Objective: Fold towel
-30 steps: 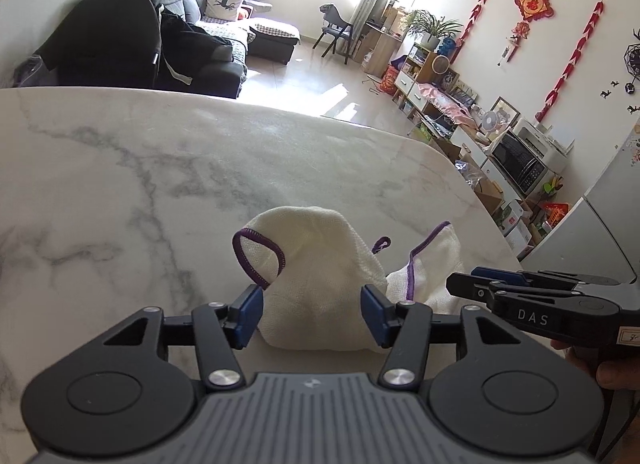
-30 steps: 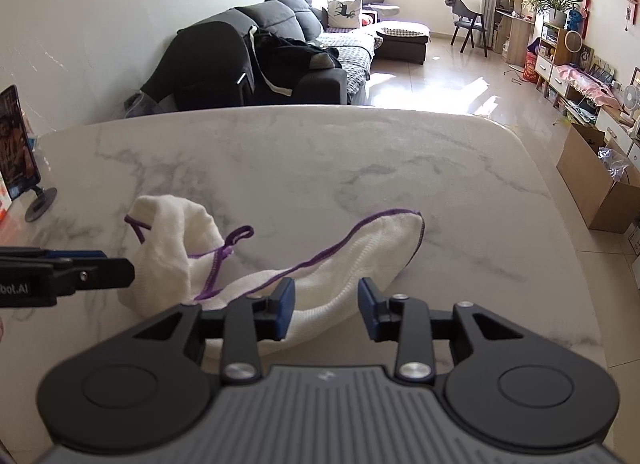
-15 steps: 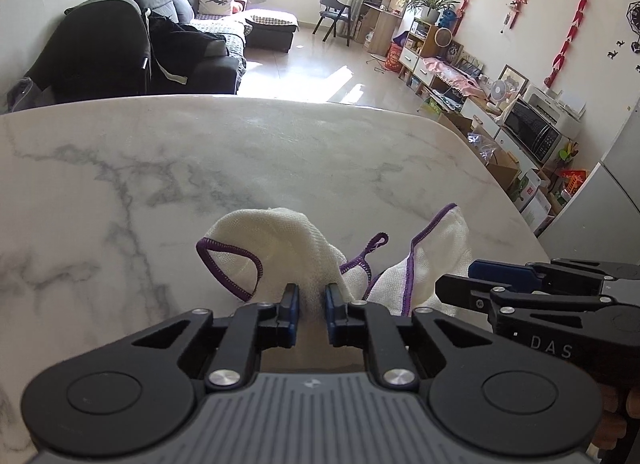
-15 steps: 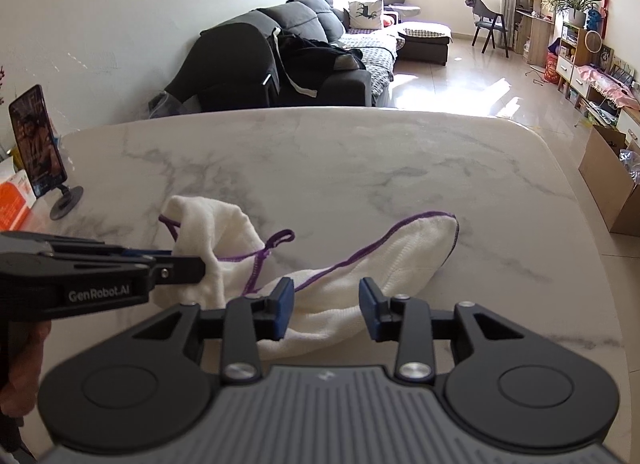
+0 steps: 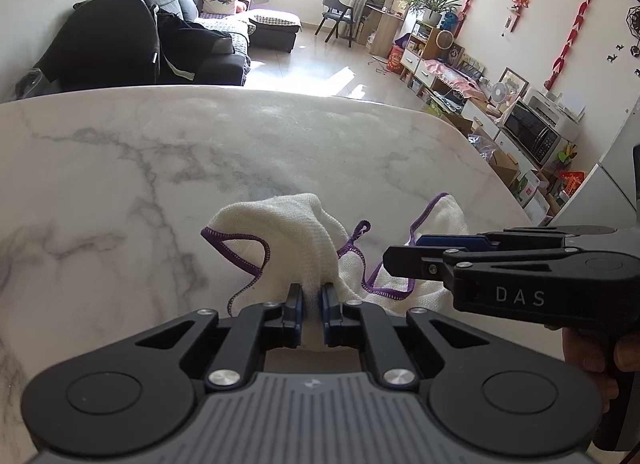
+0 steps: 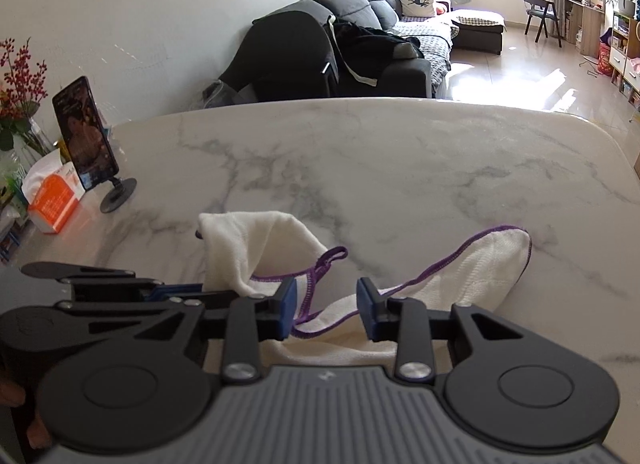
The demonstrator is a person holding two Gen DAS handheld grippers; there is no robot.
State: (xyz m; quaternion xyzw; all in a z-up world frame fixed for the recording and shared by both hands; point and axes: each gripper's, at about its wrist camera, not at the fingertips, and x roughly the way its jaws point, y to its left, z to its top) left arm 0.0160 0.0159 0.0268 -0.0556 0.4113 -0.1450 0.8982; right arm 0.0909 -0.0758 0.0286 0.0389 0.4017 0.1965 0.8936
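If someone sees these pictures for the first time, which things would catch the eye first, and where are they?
First the crumpled white towel with purple edging at the near edge of the marble table. The left gripper is shut on a bunch of it, and the right gripper is open over another part. A phone on a stand stands at the table's left.
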